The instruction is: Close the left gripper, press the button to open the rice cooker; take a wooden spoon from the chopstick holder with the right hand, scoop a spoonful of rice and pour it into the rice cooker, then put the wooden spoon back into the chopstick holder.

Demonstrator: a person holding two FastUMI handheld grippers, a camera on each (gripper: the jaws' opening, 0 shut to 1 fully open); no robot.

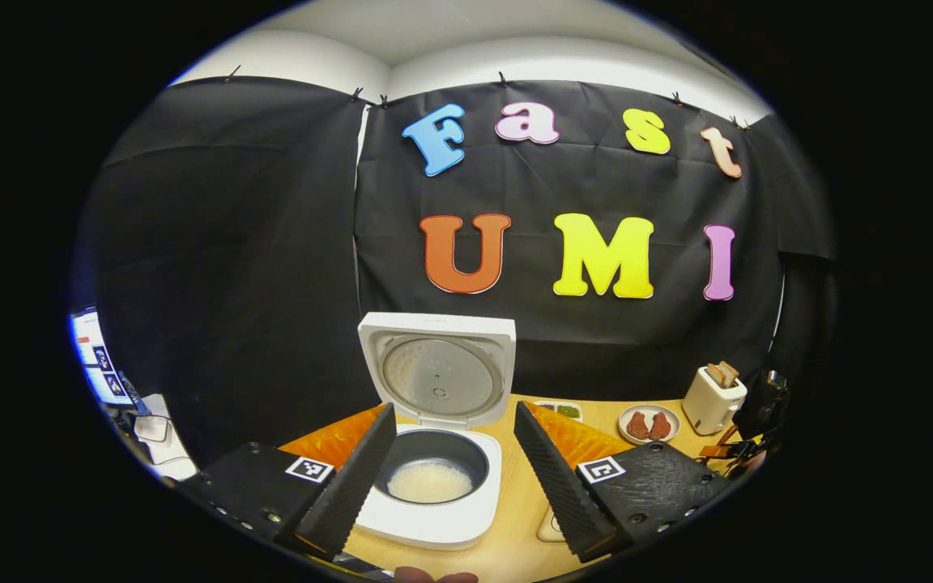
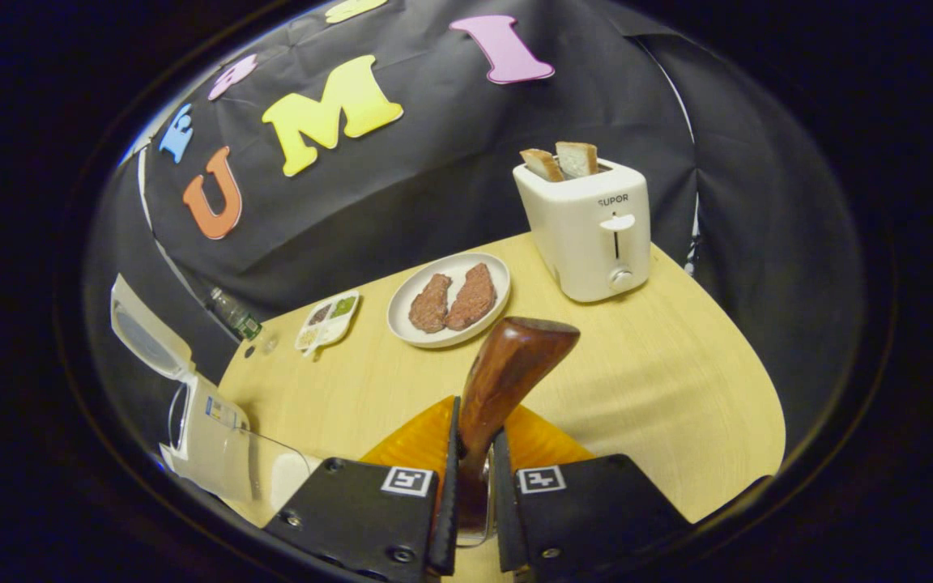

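Left gripper view shows the rice cooker [image 1: 434, 478] near the back edge of the tabletop [image 1: 515, 518], lid up, rice in the pot. Jaws of the left gripper [image 1: 454, 470] are spread wide, one each side of it. Right gripper view shows the right gripper [image 2: 473, 478] pinching the wooden spoon [image 2: 507, 364] by its neck, handle end sticking out, held tight so it can't slip

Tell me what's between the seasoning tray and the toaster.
A plate with two meat pieces, between the seasoning tray and the toaster, seen in right gripper view.
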